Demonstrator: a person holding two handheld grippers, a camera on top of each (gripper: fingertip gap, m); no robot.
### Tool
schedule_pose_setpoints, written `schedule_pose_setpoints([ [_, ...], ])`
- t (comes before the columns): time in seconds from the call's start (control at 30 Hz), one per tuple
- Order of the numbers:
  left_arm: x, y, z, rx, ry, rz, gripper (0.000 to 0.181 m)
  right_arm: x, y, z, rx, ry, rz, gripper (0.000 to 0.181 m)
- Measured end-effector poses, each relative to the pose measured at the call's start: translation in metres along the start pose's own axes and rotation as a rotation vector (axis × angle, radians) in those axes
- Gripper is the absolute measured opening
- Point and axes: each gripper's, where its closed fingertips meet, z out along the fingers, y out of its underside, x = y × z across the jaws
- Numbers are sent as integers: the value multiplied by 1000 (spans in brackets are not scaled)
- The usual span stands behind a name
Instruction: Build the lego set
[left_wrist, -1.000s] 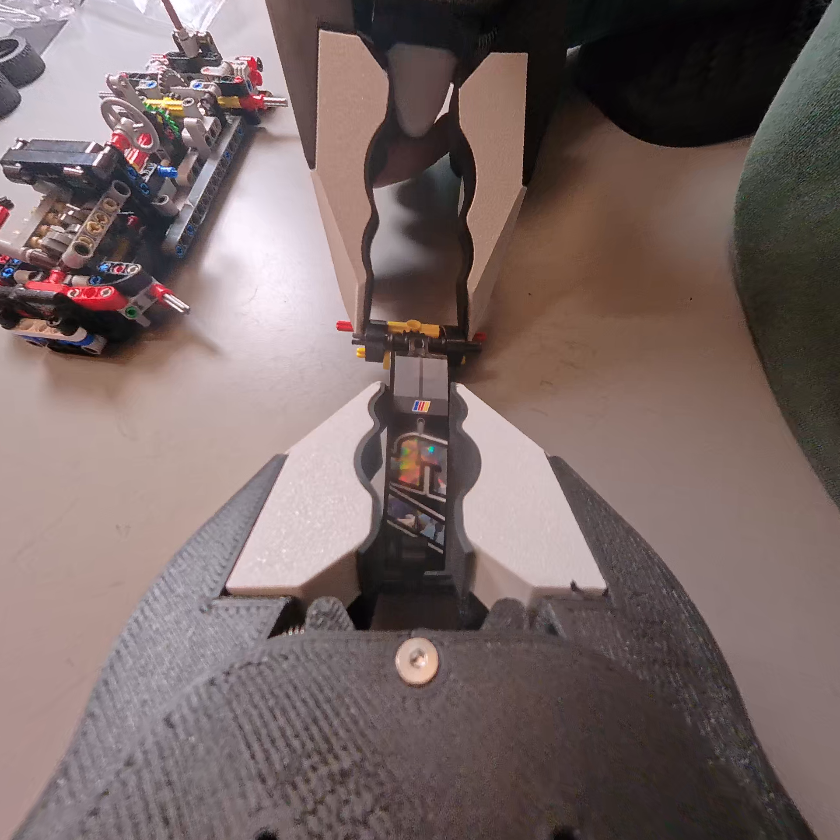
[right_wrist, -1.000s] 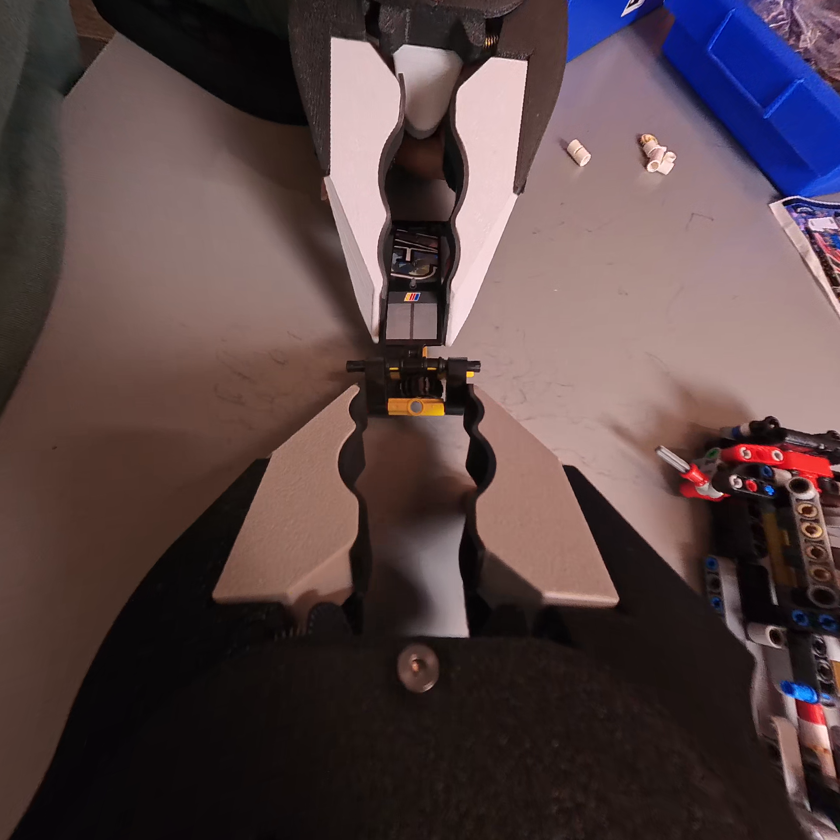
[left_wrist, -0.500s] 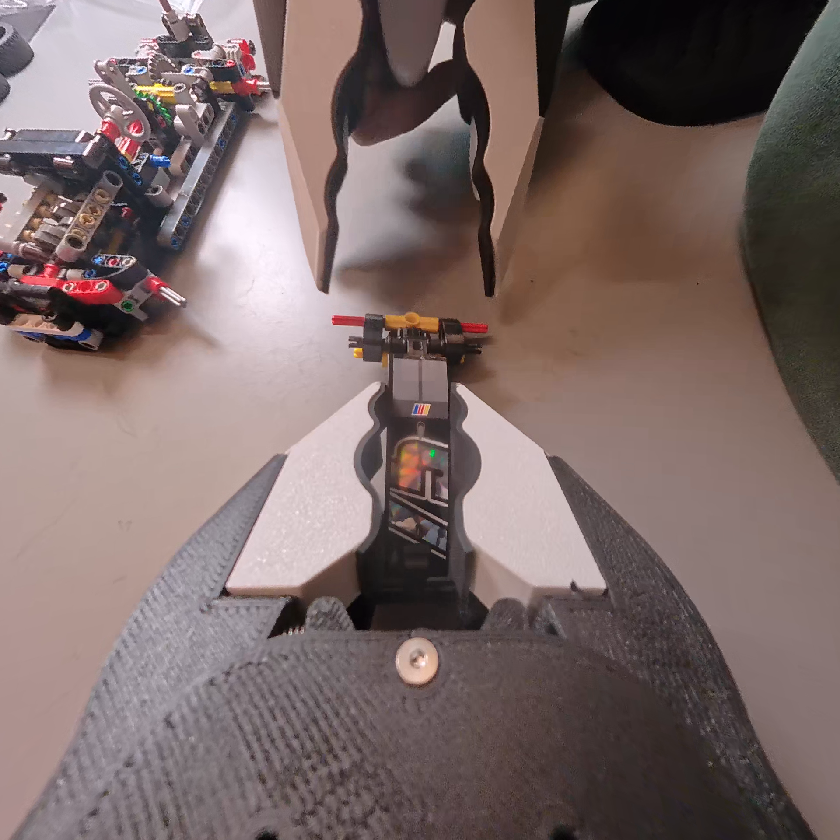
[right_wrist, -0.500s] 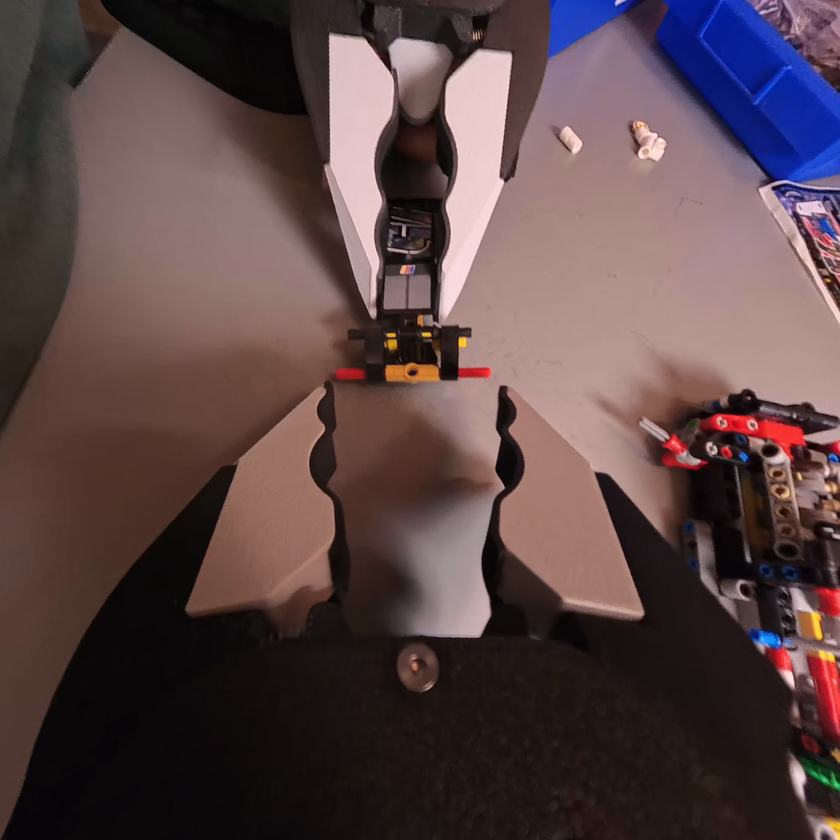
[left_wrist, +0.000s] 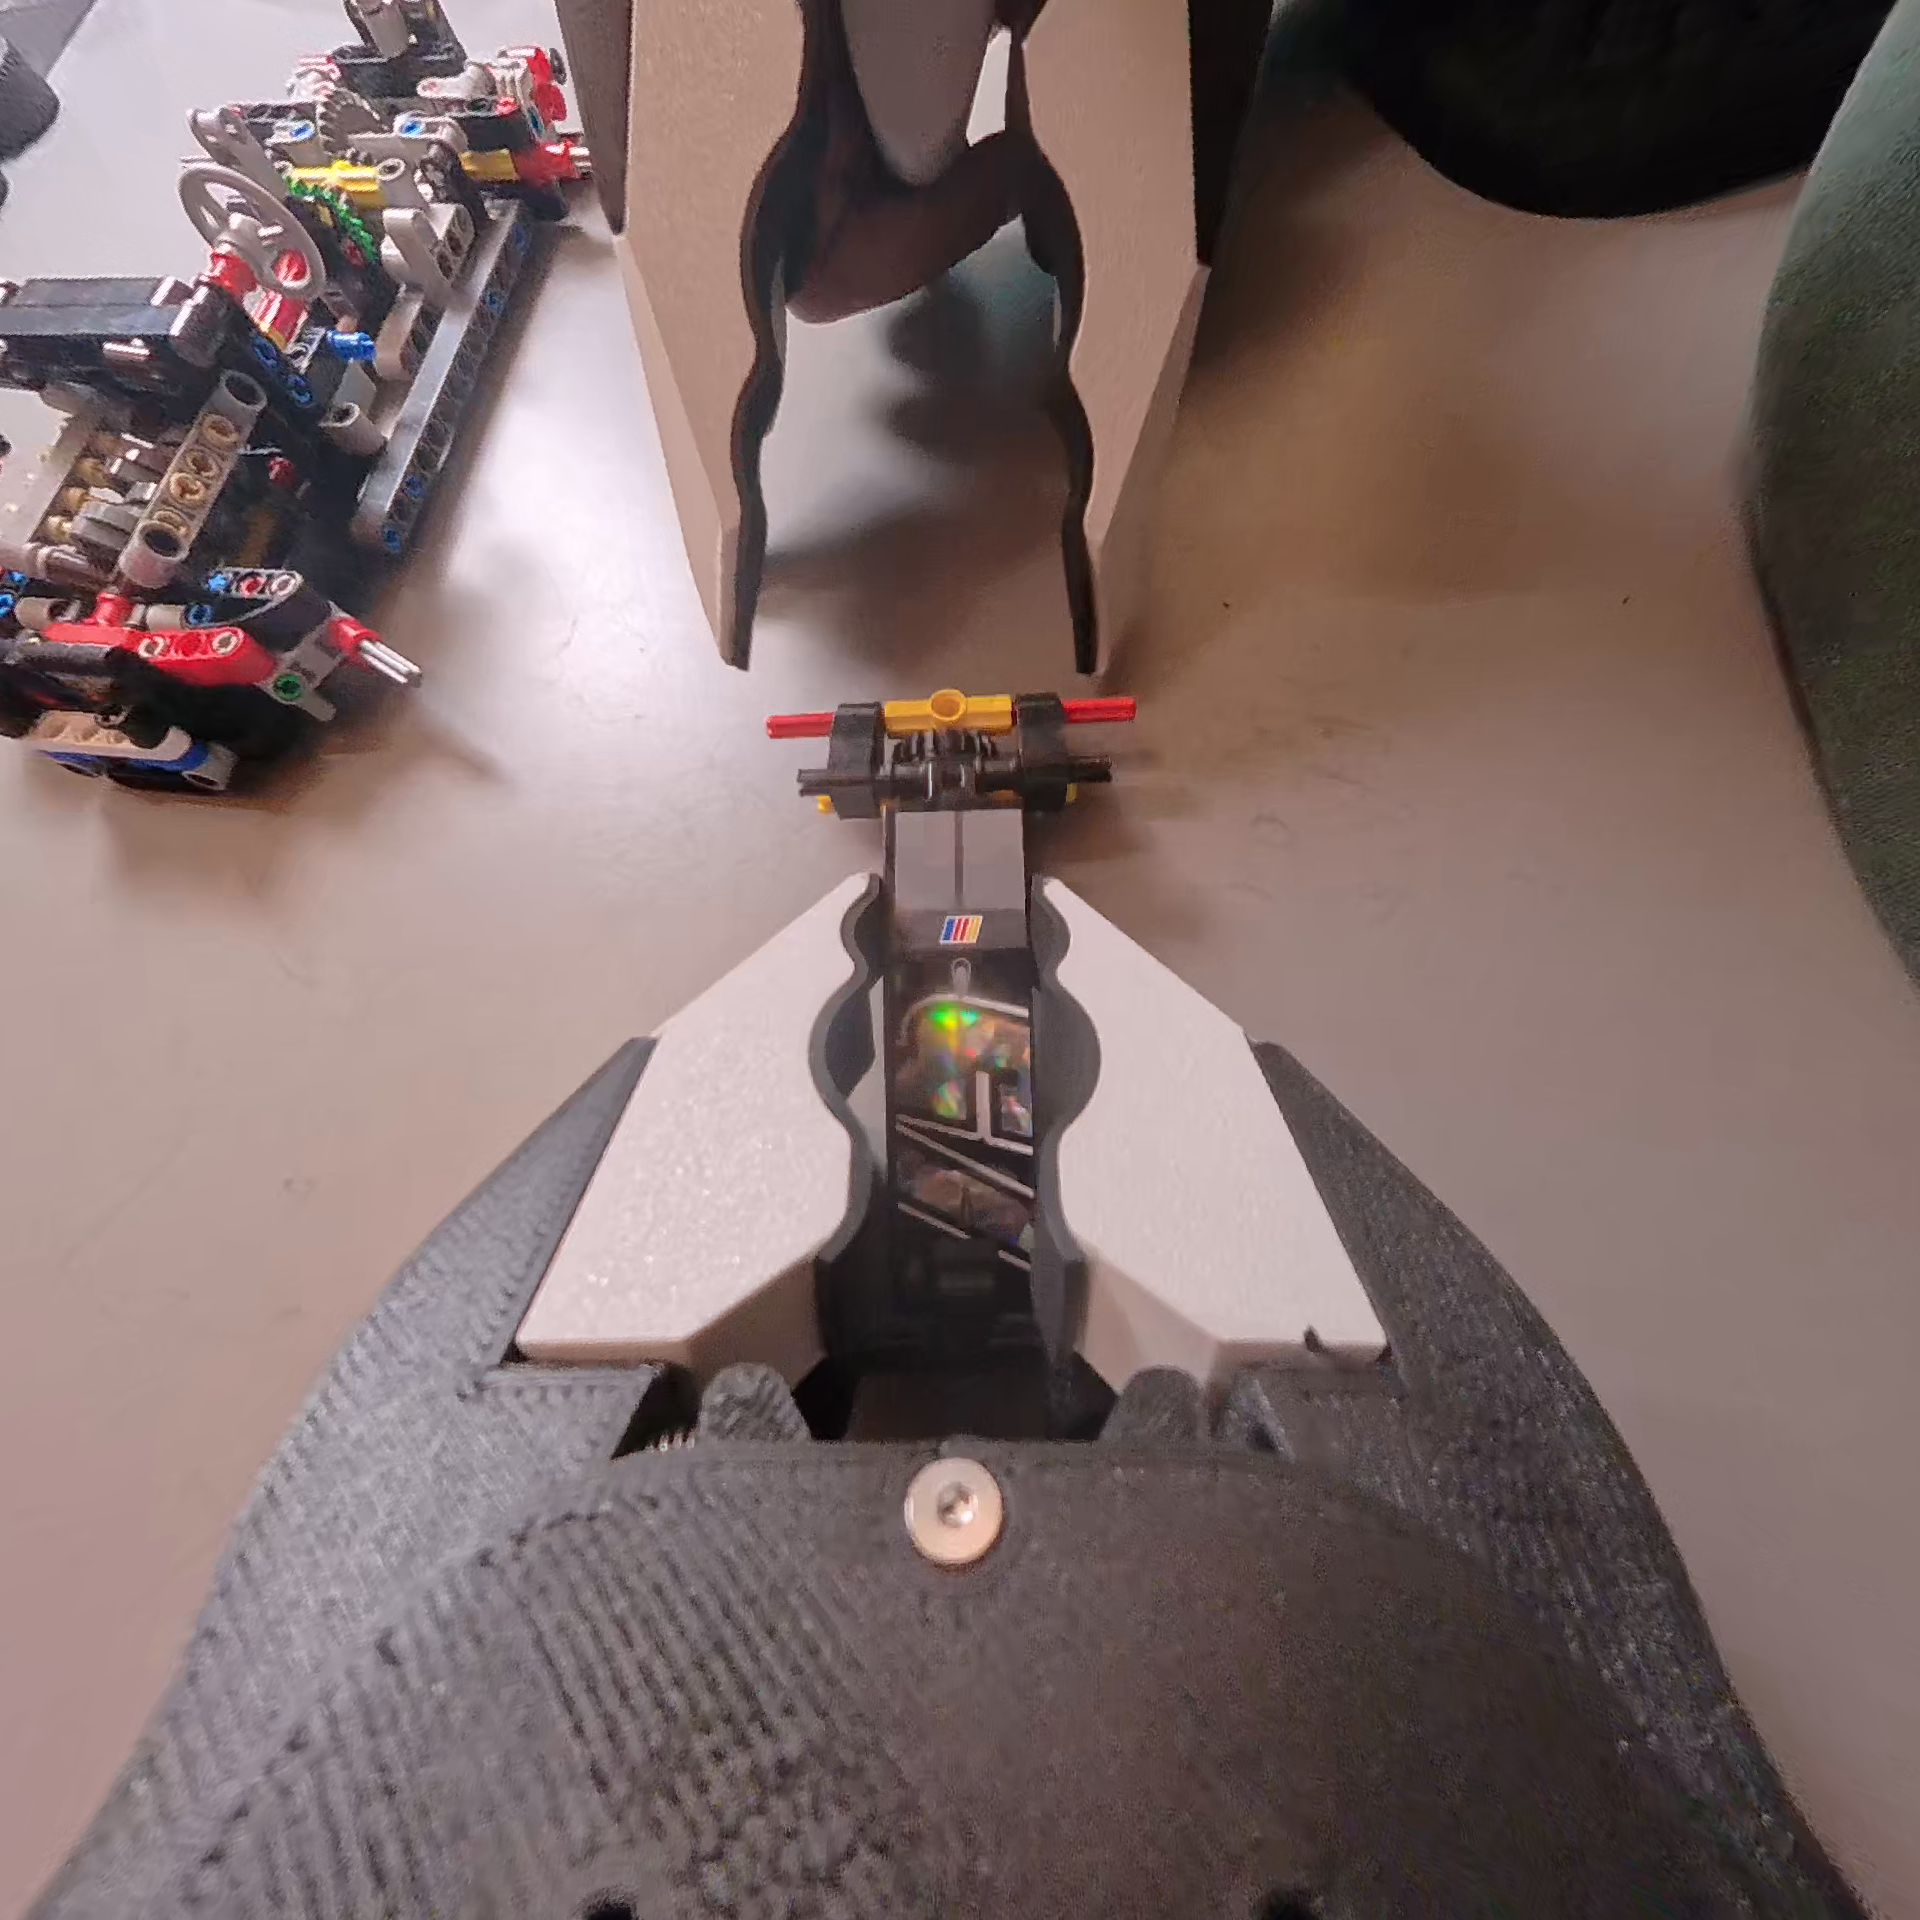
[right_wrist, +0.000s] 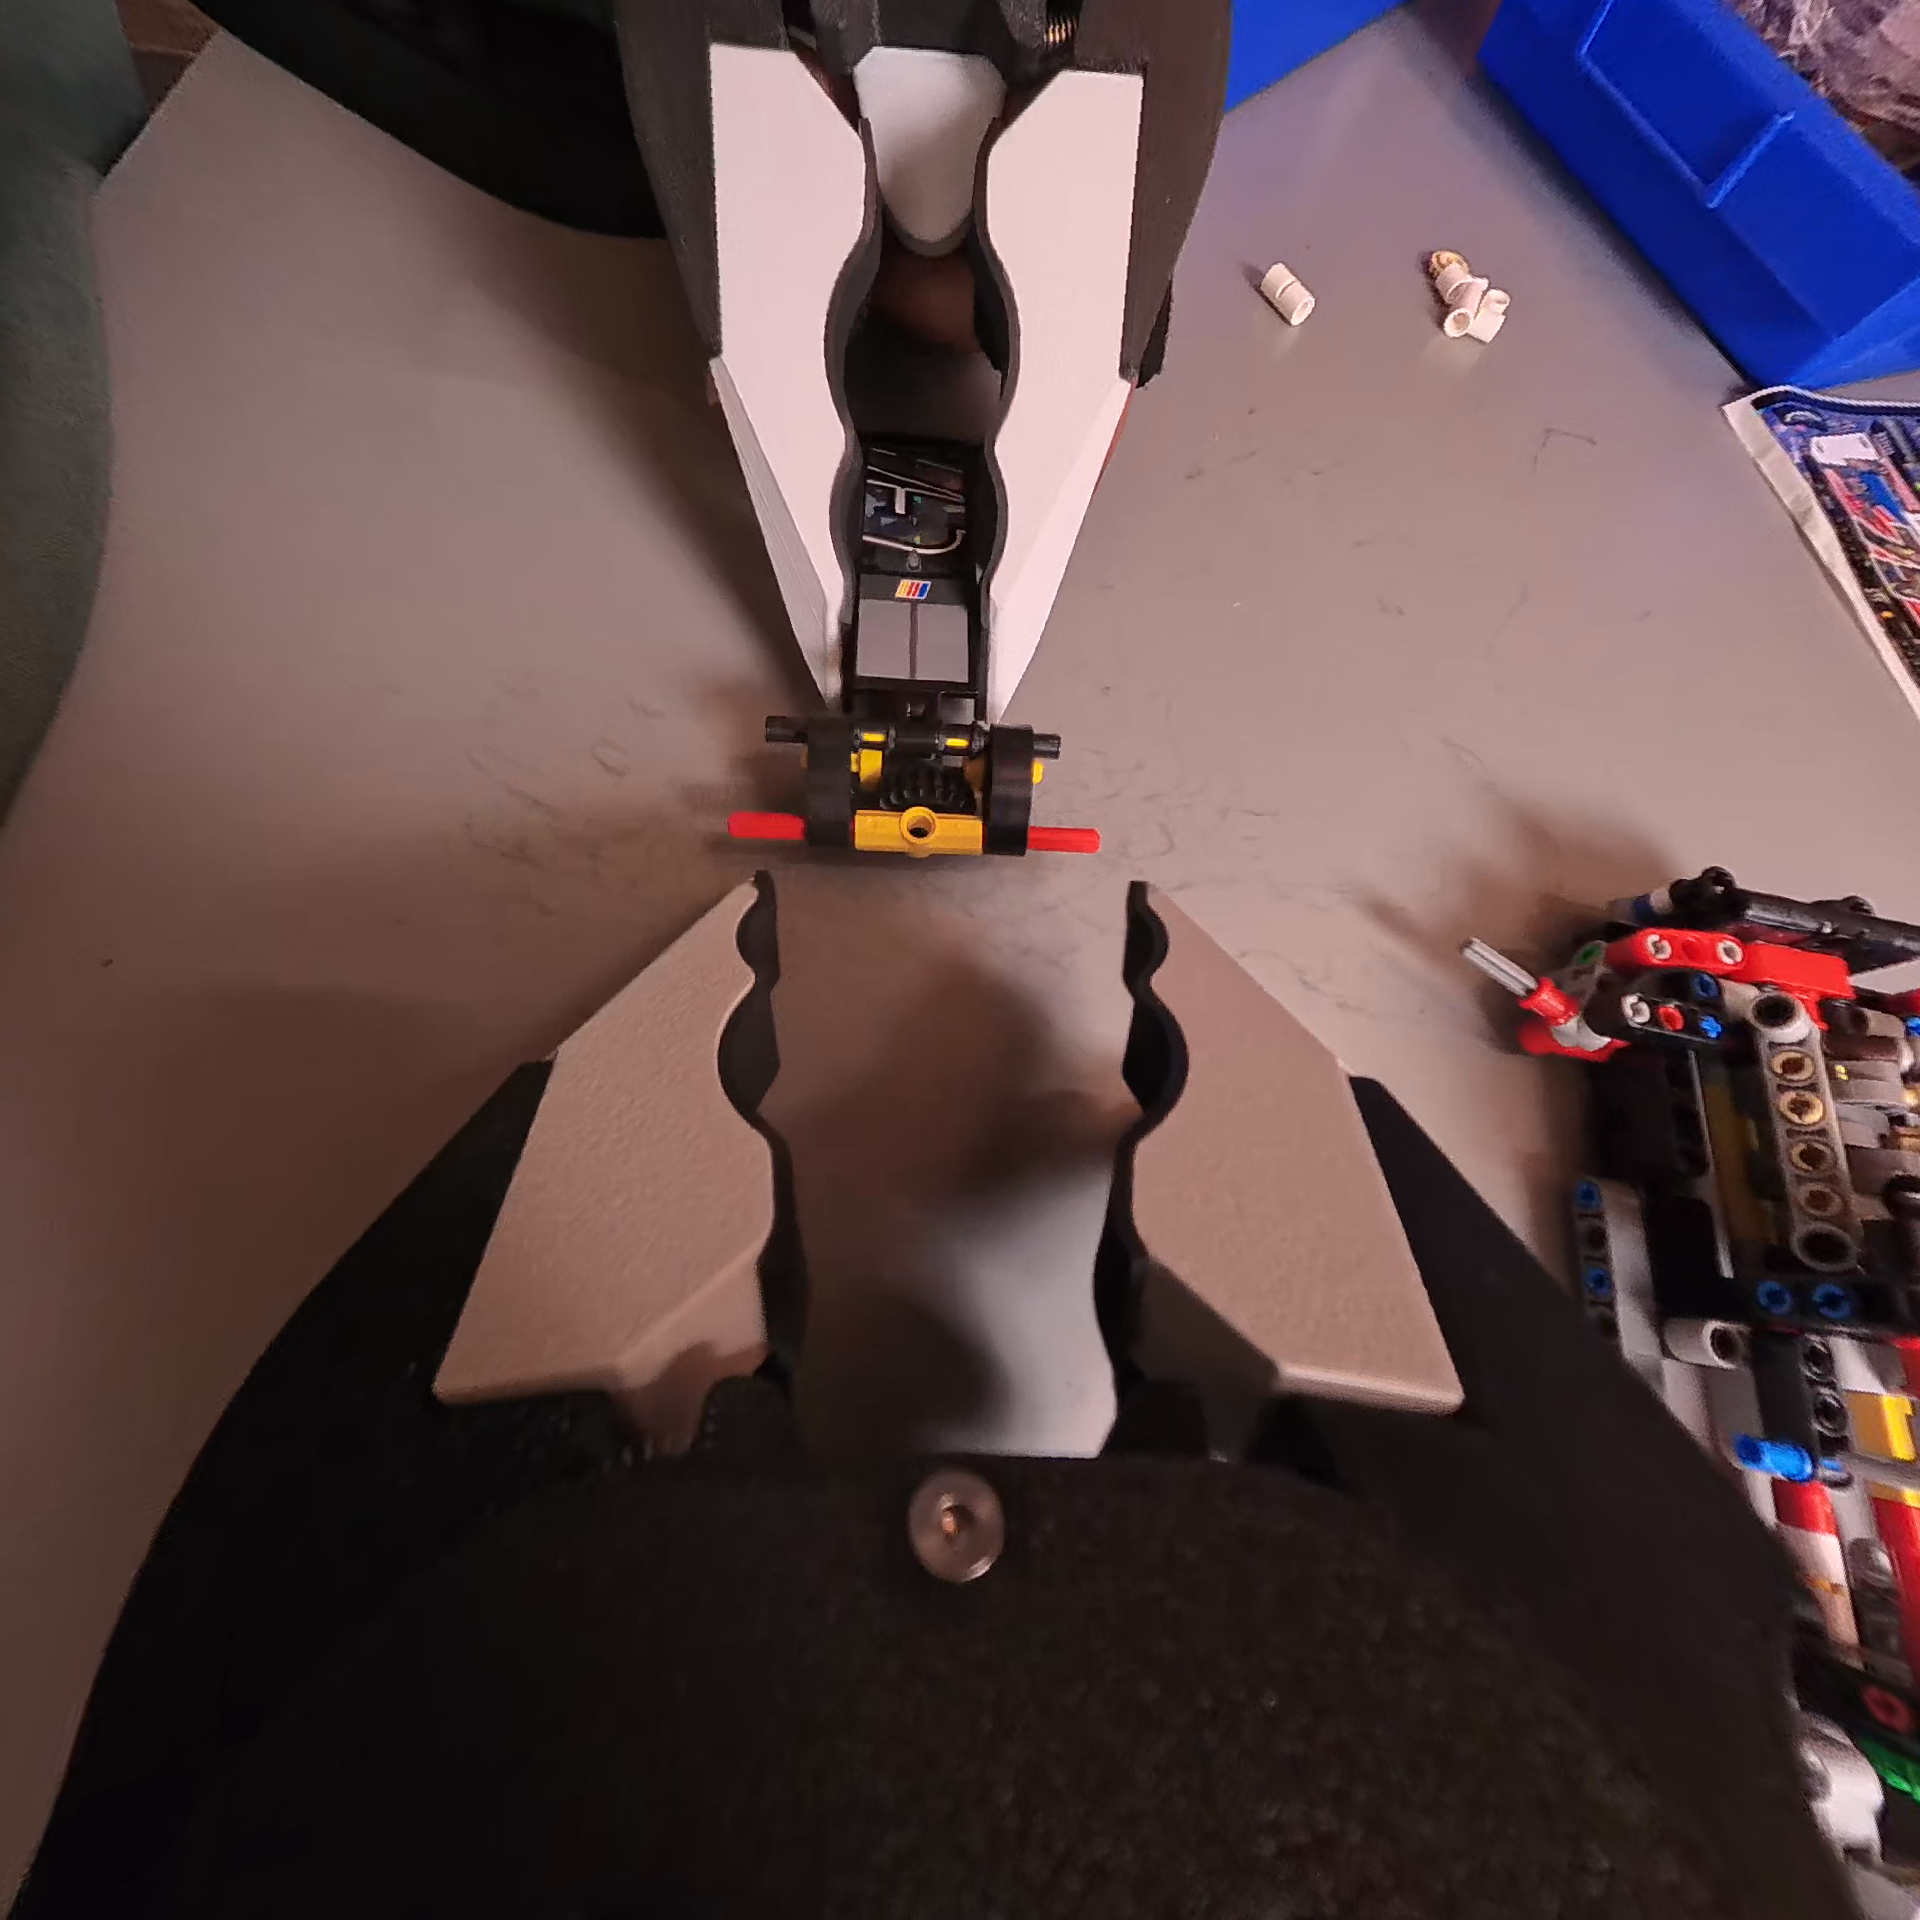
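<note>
Near the middle of the grey surface (right_wrist: 416, 623), the left gripper (left_wrist: 956, 904) has its fingers clamped on a long black stickered lego panel (left_wrist: 961, 1091); its red cross-axle (right_wrist: 914, 831) lies crosswise just ahead of the right gripper (right_wrist: 951, 894), whose fingers stand apart, empty

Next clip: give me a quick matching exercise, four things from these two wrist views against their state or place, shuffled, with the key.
Things:
1. left gripper
2. right gripper
3. red axle
4. blue bin

States or places:
A. open, holding nothing
B. at the table's far edge in the right wrist view
C. shut on the black sub-assembly
D. runs through the yellow connector, sticking out both sides

Pairs: 1-C, 2-A, 3-D, 4-B
</note>
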Motion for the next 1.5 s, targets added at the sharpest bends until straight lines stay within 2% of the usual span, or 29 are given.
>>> schedule_pose_setpoints([
  [0.13,1,1,0,-4,9,5,30,-5,-2,5,-4,-17,5,76],
  [0.3,1,-1,-2,13,25,-18,44,-8,-2,9,-6,-28,15,82],
  [0.43,1,-7,1,31,30,-69,63,-9,-2,12,-17,-25,1,80],
  [0.5,2,-11,4,41,26,-73,68,-9,-4,13,-12,-29,3,73],
  [0.63,4,-14,9,33,2,-31,57,-12,-7,15,-7,-36,-10,69],
  [0.97,1,-22,3,93,-68,96,57,-5,-12,12,24,47,-88,67],
  [1.0,1,-23,3,100,-69,106,56,-2,-12,10,21,70,-94,54],
  [1.07,1,-24,2,105,-76,122,56,0,-14,8,39,77,-101,53],
  [1.2,-1,-28,1,119,-104,136,56,0,-15,4,15,97,-134,54],
  [1.3,-5,-28,-2,129,-121,131,56,2,-7,5,-10,86,-102,71],
  [1.5,-3,-34,-5,164,-123,159,56,1,-16,2,64,52,-42,76],
])
